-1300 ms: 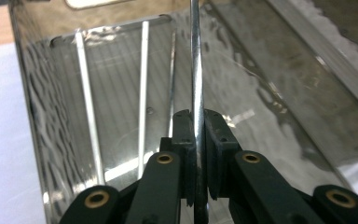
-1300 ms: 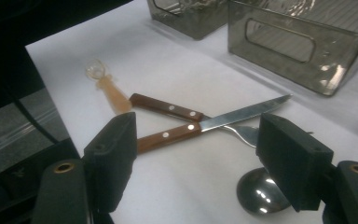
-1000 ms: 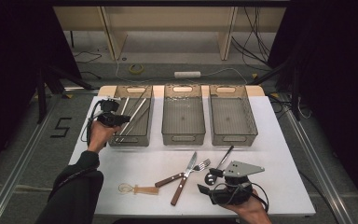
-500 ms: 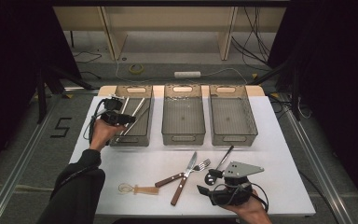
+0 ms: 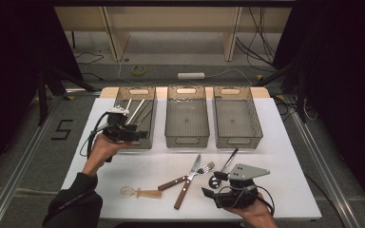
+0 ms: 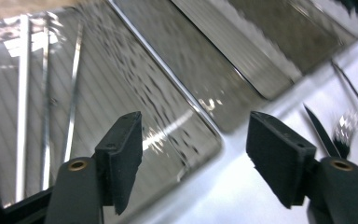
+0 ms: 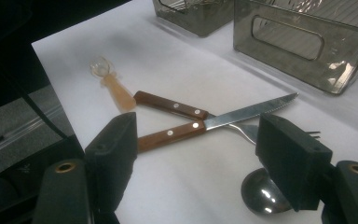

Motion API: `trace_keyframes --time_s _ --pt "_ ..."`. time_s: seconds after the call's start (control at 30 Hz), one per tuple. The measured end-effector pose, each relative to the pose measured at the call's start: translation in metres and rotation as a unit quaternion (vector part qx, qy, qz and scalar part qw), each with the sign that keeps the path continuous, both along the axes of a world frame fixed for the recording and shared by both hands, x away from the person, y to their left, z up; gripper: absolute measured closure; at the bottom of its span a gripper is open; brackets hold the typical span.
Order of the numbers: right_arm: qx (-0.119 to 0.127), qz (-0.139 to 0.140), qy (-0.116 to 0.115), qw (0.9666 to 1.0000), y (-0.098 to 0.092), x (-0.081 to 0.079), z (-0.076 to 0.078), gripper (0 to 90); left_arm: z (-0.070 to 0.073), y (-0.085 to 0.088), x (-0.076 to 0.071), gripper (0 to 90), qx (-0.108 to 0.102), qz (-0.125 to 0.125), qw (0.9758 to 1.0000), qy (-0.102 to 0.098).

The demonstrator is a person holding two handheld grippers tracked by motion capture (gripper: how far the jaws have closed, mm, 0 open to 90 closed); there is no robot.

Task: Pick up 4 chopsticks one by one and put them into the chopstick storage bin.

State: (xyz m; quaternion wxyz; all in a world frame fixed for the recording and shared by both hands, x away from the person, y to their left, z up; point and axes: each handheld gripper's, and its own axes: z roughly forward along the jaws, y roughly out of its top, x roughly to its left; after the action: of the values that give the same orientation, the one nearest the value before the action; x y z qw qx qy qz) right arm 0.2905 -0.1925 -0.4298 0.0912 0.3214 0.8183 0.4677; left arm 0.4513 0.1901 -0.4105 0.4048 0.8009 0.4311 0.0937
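My left gripper hovers over the near end of the left grey bin, which holds several thin metal utensils. Its jaws have just been opening and stand open with nothing between them. My right gripper rests low at the table's near edge, open and empty. Just beyond it lie a wood-handled knife crossed over a wood-handled fork. A metal ladle lies to their right, its bowl close to my right jaw. A small translucent spoon lies to their left.
Two more grey bins, middle and right, stand side by side at the back of the white table. Dark floor, cables and a wooden frame lie beyond the table's far edge.
The left gripper has drawn back toward the near end of the left bin and its jaws have gone from shut to open. The right gripper has stayed put.
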Motion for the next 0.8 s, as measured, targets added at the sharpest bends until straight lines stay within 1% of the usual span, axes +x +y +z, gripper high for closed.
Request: trace_keyframes --time_s 0.03,0.07,0.1,0.13,0.17,0.23,0.3,0.37,0.57,0.67,0.8 --pt "-0.001 0.001 -0.001 1.0000 0.000 0.000 0.000 30.6 0.000 -0.002 -0.005 33.4 0.000 -0.009 1.0000 -0.001" --pt "-0.001 0.000 -0.002 1.0000 0.000 -0.001 0.000 30.6 -0.001 -0.004 -0.009 32.5 0.002 -0.023 0.9997 0.003" --pt "-0.002 0.001 -0.002 1.0000 -0.001 -0.001 0.000 30.6 -0.001 -0.006 -0.014 31.3 0.005 -0.032 0.9995 0.007" --pt "0.000 0.000 -0.001 1.0000 -0.001 -0.001 0.000 30.6 -0.002 -0.006 -0.018 30.5 0.011 -0.040 0.9991 0.004" --pt "0.002 -0.001 0.000 1.0000 -0.001 -0.001 0.000 30.6 -0.003 -0.007 -0.022 30.3 0.013 -0.046 0.9988 0.004" --pt "0.002 -0.004 0.000 1.0000 -0.001 -0.001 -0.001 30.6 -0.004 -0.010 -0.030 29.9 0.009 -0.057 0.9983 0.007" --pt "0.002 -0.004 0.000 1.0000 0.000 -0.001 -0.002 30.5 -0.005 -0.013 -0.037 29.5 0.017 -0.071 0.9973 0.004" --pt "0.003 -0.005 0.000 1.0000 0.000 -0.001 -0.002 30.5 -0.005 -0.014 -0.042 28.9 0.023 -0.075 0.9969 0.001" --pt "0.006 -0.009 -0.005 0.9999 -0.002 0.000 -0.003 29.8 -0.003 -0.018 -0.055 26.5 0.015 -0.092 0.9956 -0.001" --pt "0.006 -0.012 -0.005 0.9999 -0.002 0.000 -0.003 29.5 -0.003 -0.019 -0.060 26.0 0.022 -0.102 0.9946 -0.003" --pt "0.006 -0.014 -0.007 0.9998 -0.002 -0.001 -0.003 29.3 -0.006 -0.023 -0.067 25.1 0.041 -0.113 0.9928 -0.003"
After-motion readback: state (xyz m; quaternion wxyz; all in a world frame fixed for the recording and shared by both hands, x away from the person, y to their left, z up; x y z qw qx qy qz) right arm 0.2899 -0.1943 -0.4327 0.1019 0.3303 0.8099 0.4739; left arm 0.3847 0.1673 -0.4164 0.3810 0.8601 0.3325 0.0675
